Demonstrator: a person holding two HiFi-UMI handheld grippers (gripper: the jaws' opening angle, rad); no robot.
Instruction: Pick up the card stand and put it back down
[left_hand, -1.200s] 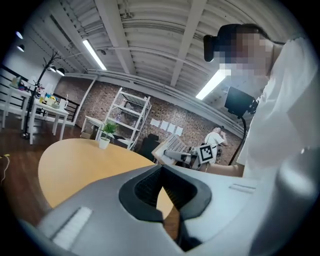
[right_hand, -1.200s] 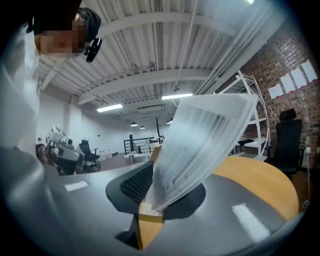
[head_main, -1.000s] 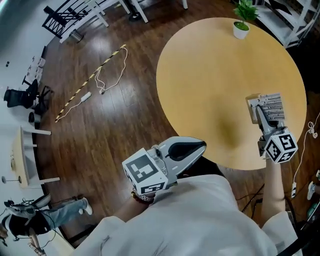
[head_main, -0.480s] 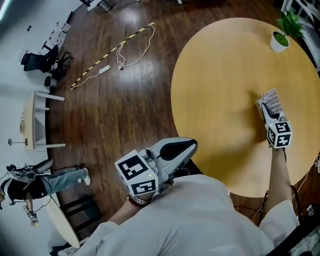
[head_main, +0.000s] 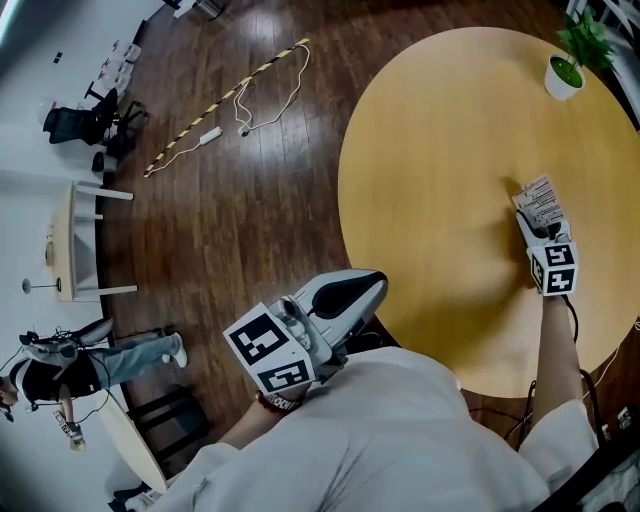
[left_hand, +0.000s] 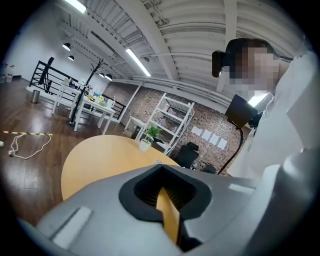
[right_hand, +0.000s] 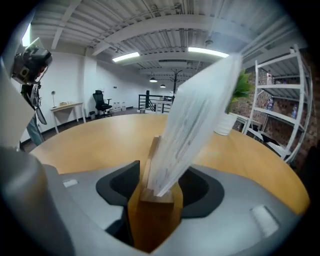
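Note:
The card stand (head_main: 541, 203), a small wooden block with a fan of white cards, rests on the round wooden table (head_main: 430, 150) at its right side. My right gripper (head_main: 541, 226) reaches it from the near side. In the right gripper view the stand's wooden base (right_hand: 156, 202) sits between the orange jaws, which hug its sides with no gap showing while they are opening; the cards (right_hand: 196, 122) lean up to the right. My left gripper (head_main: 368, 287) hangs off the table by the person's chest, its jaws closed together with nothing between them (left_hand: 168, 212).
A small potted plant (head_main: 567, 62) stands at the table's far right edge. A striped stick and a white cable (head_main: 232, 92) lie on the dark wood floor to the left. White shelving and chairs stand beyond the table (left_hand: 172, 122).
The view has swung, and the right gripper with the card stand now lies further in from the table's near edge. Over the last half second almost nothing has shifted. The left gripper stays put.

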